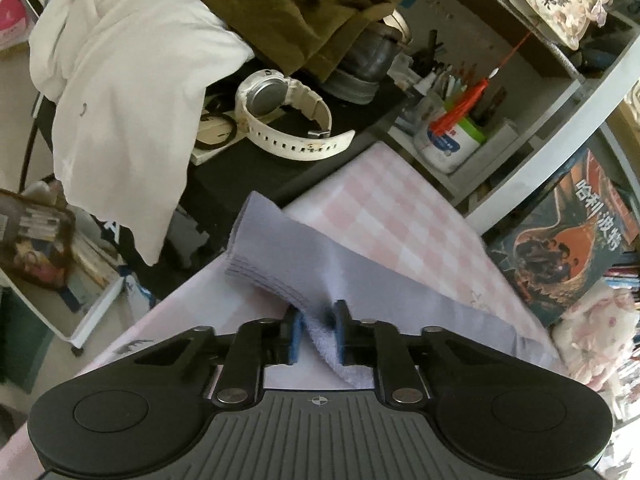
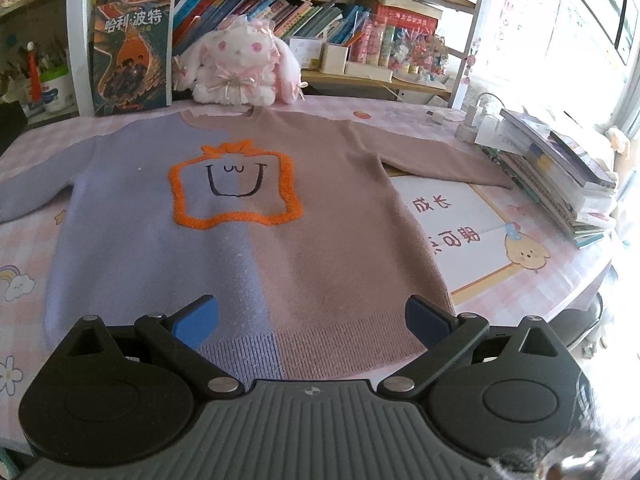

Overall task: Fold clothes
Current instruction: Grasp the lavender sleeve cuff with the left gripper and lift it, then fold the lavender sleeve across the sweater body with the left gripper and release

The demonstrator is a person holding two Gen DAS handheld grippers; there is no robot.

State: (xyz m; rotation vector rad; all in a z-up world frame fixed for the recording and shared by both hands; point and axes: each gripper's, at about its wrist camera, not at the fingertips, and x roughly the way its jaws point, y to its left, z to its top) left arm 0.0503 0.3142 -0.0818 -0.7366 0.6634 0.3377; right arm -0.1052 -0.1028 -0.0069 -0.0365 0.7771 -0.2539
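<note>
A sweater [image 2: 248,240], lavender on its left half and brown on its right, lies flat and face up on the pink checked tablecloth [image 2: 568,280]. It bears an orange framed smiley [image 2: 234,184]. Both sleeves are spread out sideways. My right gripper [image 2: 312,320] is open and empty, hovering over the sweater's ribbed hem. In the left wrist view my left gripper [image 1: 318,332] is shut on the lavender sleeve [image 1: 288,264], pinching the fabric near its cuff and lifting it off the tablecloth [image 1: 400,216].
A plush bunny [image 2: 240,68] and a book [image 2: 132,56] stand behind the collar. A stack of books [image 2: 560,176] lies at the right. A white card [image 2: 452,220] lies under the brown sleeve. Beyond the table's left edge are a white watch [image 1: 280,112], piled clothes [image 1: 132,80] and a pen cup [image 1: 452,136].
</note>
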